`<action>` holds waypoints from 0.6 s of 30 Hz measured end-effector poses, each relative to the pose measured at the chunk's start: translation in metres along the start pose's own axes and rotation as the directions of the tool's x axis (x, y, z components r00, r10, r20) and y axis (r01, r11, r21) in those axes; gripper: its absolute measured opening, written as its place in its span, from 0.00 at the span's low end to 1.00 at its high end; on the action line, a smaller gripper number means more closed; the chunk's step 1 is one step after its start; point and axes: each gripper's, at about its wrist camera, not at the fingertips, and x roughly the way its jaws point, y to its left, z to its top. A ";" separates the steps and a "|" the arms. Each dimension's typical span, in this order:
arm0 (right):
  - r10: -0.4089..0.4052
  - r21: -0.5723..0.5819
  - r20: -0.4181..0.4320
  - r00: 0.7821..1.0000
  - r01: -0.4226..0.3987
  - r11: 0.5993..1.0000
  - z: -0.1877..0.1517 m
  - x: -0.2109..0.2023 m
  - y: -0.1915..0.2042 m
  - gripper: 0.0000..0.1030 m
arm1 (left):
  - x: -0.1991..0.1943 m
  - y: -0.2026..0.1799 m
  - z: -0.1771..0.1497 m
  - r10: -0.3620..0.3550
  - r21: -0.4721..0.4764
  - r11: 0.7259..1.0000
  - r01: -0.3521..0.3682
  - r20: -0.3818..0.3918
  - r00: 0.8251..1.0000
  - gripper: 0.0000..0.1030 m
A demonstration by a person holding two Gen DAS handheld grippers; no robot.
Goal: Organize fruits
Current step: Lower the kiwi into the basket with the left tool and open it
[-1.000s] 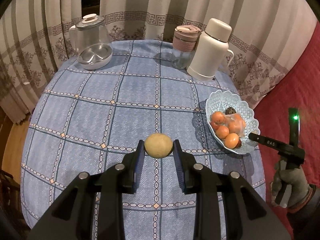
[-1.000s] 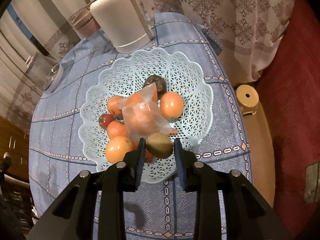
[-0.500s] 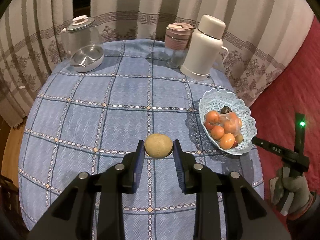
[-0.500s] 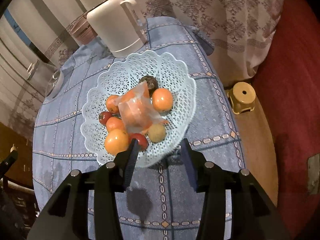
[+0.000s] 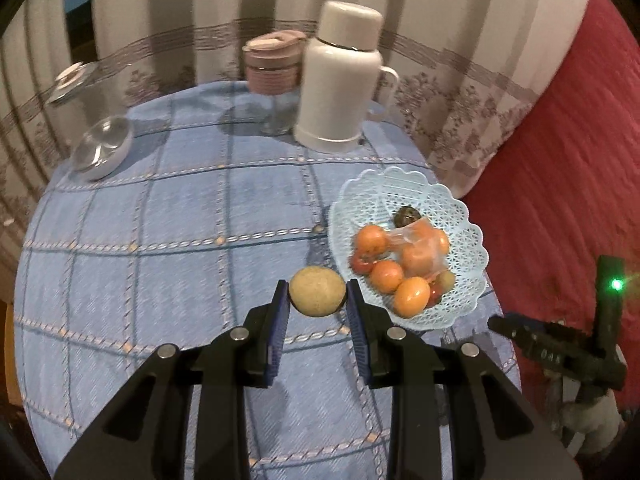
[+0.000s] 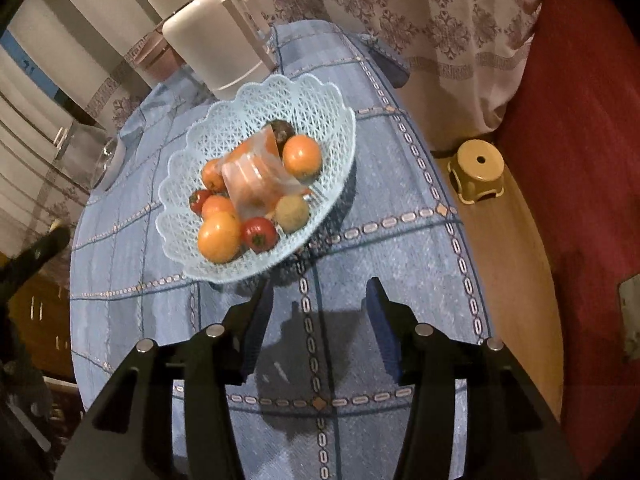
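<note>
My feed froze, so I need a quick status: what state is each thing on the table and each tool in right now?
Left tool: shut on the tan fruit, held above the tablecloth.
Right tool: jaws opening, nothing between them.
Basket: upright on the table, partly filled with fruit.
Plastic bag: lying on the fruit in the basket.
White flask: upright, cap on.
Pink-lidded jar: upright, lid on.

glass jar blurred at left, orange fruit veiled by plastic wrap
</note>
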 end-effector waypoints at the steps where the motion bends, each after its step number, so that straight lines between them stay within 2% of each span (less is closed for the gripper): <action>1: -0.003 -0.002 -0.003 1.000 0.003 1.000 -0.002 0.000 0.000 0.48 | 0.007 -0.005 0.002 -0.007 0.009 1.000 0.007 -0.006 1.000 0.28; 15: -0.016 0.018 -0.032 0.999 0.017 1.000 -0.011 0.002 -0.009 0.49 | 0.079 -0.044 0.011 -0.040 0.112 0.992 0.051 -0.098 0.994 0.28; 18: -0.019 0.020 -0.037 0.999 0.020 1.000 -0.012 0.003 -0.009 0.53 | 0.092 -0.048 0.010 -0.041 0.122 0.991 0.056 -0.119 0.992 0.28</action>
